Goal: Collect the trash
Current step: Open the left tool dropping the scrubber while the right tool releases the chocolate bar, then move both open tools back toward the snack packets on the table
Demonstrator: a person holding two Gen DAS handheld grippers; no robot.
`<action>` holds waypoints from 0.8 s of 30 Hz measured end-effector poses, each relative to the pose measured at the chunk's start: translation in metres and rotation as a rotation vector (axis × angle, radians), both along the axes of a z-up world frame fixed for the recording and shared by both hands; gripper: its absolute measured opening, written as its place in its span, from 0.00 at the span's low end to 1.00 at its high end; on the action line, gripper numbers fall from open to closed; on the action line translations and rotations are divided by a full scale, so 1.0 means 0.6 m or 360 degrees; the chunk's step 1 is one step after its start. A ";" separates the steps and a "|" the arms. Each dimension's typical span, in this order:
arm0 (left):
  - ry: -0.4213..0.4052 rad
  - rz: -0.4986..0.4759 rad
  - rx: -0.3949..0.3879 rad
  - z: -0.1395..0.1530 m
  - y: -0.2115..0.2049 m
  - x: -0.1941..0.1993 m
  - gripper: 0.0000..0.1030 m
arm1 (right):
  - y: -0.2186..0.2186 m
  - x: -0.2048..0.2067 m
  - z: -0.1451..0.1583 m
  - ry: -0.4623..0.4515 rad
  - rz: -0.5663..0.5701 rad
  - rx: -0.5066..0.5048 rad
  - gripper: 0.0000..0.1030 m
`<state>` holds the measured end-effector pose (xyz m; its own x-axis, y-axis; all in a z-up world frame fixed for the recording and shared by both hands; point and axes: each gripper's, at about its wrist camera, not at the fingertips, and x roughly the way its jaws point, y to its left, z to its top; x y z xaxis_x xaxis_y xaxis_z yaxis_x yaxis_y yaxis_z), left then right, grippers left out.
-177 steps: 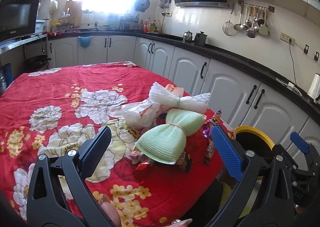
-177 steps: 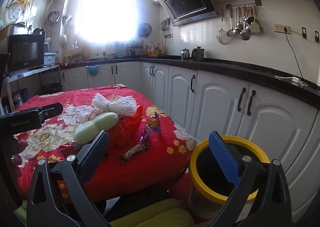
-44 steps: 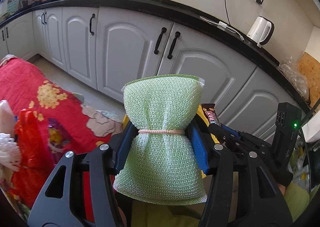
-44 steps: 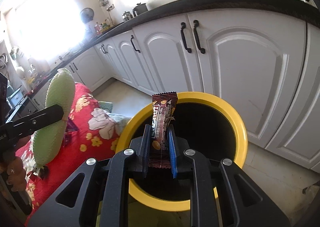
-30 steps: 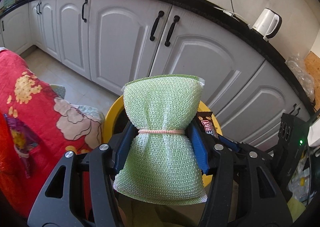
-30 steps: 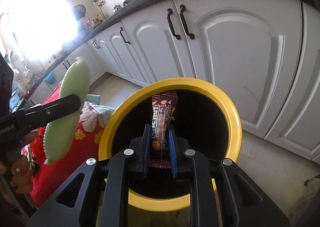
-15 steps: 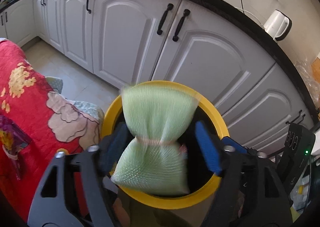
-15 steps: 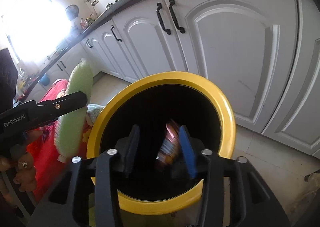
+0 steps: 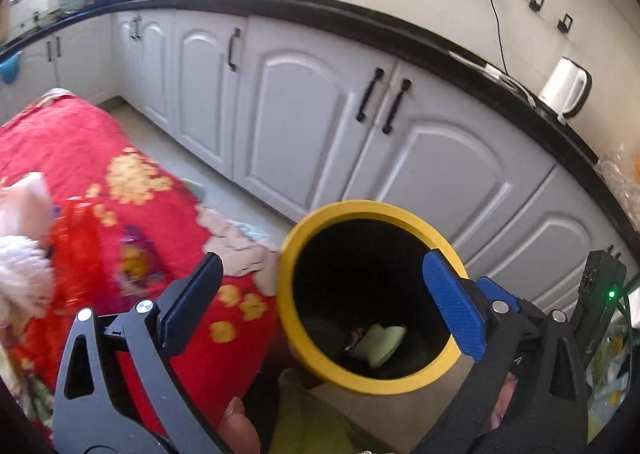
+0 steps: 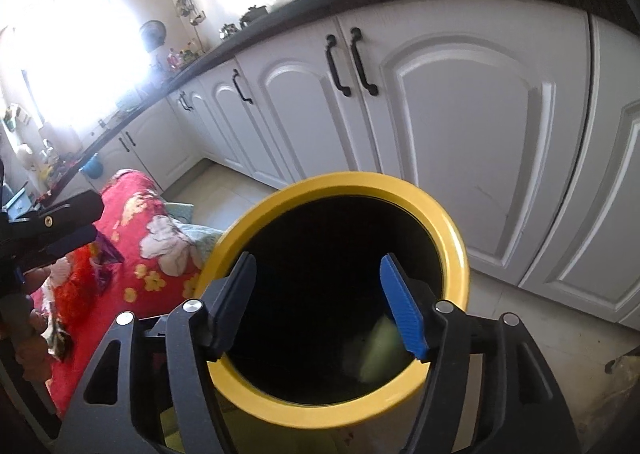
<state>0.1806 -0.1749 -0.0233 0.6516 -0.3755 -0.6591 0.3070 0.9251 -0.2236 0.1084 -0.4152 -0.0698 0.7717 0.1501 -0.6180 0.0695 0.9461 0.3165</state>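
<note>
A yellow-rimmed bin (image 9: 362,210) stands on the floor beside the table; it also shows in the right wrist view (image 10: 344,180). The green mesh bundle (image 9: 378,340) lies at its bottom beside a snack wrapper (image 9: 354,336); the bundle shows blurred in the right wrist view (image 10: 376,350). My left gripper (image 9: 324,302) is open and empty above the bin's rim. My right gripper (image 10: 320,302) is open and empty over the bin's mouth. A white mesh bundle (image 9: 20,270) and a red wrapper (image 9: 80,238) lie on the table at the left.
The table with the red floral cloth (image 9: 52,142) is left of the bin. White cabinets (image 9: 304,126) under a black counter run behind it. A white kettle (image 9: 566,88) stands on the counter at the right. My left gripper shows at the left edge (image 10: 56,222) of the right wrist view.
Both grippers have opened. The green mesh bundle fell from the left one and the snack bar from the right one into the bin. The left gripper has swung back toward the table.
</note>
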 end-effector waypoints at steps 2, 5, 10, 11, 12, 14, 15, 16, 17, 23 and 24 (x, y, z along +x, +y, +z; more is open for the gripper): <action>-0.0024 0.0034 0.0005 0.007 0.018 -0.009 0.89 | 0.014 -0.004 0.010 -0.0022 0.0034 0.0001 0.63; -0.0067 0.0090 0.0036 0.018 0.047 -0.026 0.89 | 0.036 -0.009 0.028 -0.0063 0.0097 -0.0003 0.64; -0.0153 0.0154 0.0048 0.040 0.087 -0.051 0.89 | 0.078 -0.016 0.054 -0.0110 0.0201 -0.0016 0.66; -0.0170 0.0167 0.0050 0.043 0.095 -0.057 0.89 | 0.089 -0.019 0.060 -0.0122 0.0230 -0.0023 0.67; -0.0186 0.0184 0.0050 0.048 0.105 -0.062 0.89 | 0.097 -0.020 0.063 -0.0129 0.0249 -0.0028 0.67; -0.0205 0.0200 0.0049 0.052 0.121 -0.070 0.89 | 0.115 -0.024 0.072 -0.0150 0.0295 -0.0044 0.67; -0.0216 0.0212 0.0051 0.055 0.128 -0.073 0.89 | 0.123 -0.026 0.076 -0.0156 0.0313 -0.0050 0.67; -0.0229 0.0229 0.0054 0.057 0.137 -0.077 0.89 | 0.131 -0.027 0.079 -0.0162 0.0332 -0.0057 0.68; -0.0233 0.0236 0.0052 0.059 0.142 -0.078 0.89 | 0.139 -0.028 0.082 -0.0166 0.0352 -0.0061 0.69; -0.0265 0.0318 0.0043 0.069 0.183 -0.090 0.89 | 0.188 -0.040 0.097 -0.0185 0.0483 -0.0070 0.70; -0.0271 0.0328 0.0043 0.070 0.190 -0.091 0.89 | 0.196 -0.041 0.099 -0.0186 0.0503 -0.0074 0.70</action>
